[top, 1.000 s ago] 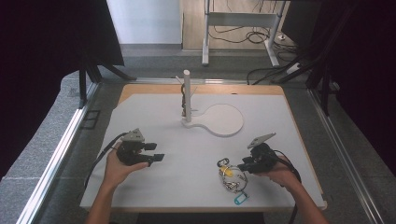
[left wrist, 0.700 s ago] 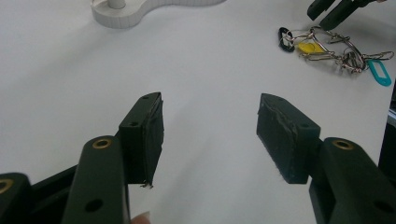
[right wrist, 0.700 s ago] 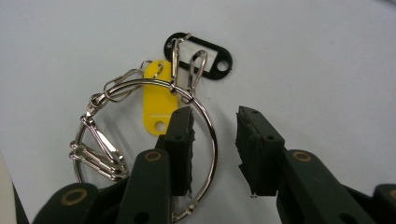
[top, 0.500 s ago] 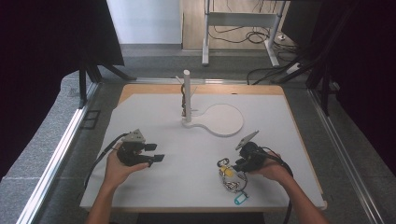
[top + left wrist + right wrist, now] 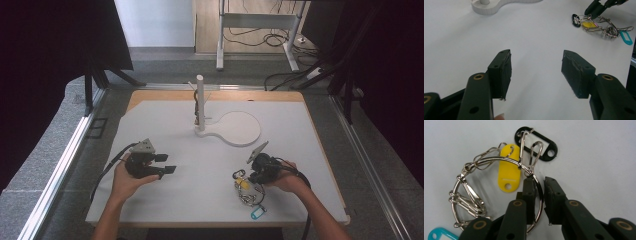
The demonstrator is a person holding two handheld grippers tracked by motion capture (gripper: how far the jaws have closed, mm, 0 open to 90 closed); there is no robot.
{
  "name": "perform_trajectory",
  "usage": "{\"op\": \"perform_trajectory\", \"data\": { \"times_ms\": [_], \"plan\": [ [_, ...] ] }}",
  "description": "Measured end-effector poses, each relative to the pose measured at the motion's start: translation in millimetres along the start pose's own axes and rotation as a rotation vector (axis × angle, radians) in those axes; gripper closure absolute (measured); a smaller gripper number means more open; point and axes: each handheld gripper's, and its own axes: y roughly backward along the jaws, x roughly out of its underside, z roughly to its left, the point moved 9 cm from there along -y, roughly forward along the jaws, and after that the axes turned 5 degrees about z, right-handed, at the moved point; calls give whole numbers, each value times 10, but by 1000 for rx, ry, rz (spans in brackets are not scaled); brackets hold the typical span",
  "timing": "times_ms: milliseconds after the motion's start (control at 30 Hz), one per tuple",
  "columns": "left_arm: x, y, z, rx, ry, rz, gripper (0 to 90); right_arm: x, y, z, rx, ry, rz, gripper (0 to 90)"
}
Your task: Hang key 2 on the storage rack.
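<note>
A bunch of keyring tags (image 5: 246,191) lies on the white mat near the front right: a large metal ring (image 5: 489,158) with snap hooks, a yellow tag (image 5: 509,173), a black tag (image 5: 555,147) and a blue tag (image 5: 439,233). My right gripper (image 5: 538,181) straddles the ring's wire. Its jaws have just been closing and now stand a narrow gap apart, with the wire between them. From the high view it (image 5: 246,176) sits at the bunch's upper edge. My left gripper (image 5: 536,62) is open, with nothing between its pads, low over the mat at the front left (image 5: 167,164).
A white stand (image 5: 200,100) with an upright post and side pegs rises at the back centre on a flat round base (image 5: 240,129). The mat (image 5: 300,150) ends at a wooden table edge. Metal rails run along both sides.
My right gripper has slid left and down onto the key bunch, and its jaws have narrowed around the ring. The left hand has stayed put.
</note>
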Motion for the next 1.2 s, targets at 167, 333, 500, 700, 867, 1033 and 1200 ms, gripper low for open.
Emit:
{"op": "perform_trajectory", "data": {
  "times_ms": [167,333,500,700,867,1033,1200],
  "plan": [
    [9,-20,0,-5,-2,4,421,-6,-4,18,1,0,17,844],
    [13,-10,-6,-7,0,2,420,-17,-3,30,-3,-10,43,861],
    [17,16,5,-10,0,-2,420,24,18,18,-18,-34,62,863],
    [60,29,83,0,59,-21,421,78,158,-24,-73,-111,51,865],
    [53,73,77,6,58,-30,421,72,251,-33,-90,-118,41,867],
    [60,66,75,6,55,-24,421,73,342,-16,-129,-135,63,868],
    [59,90,84,1,57,-28,421,38,450,-65,-127,-165,26,869]
  ]
}}
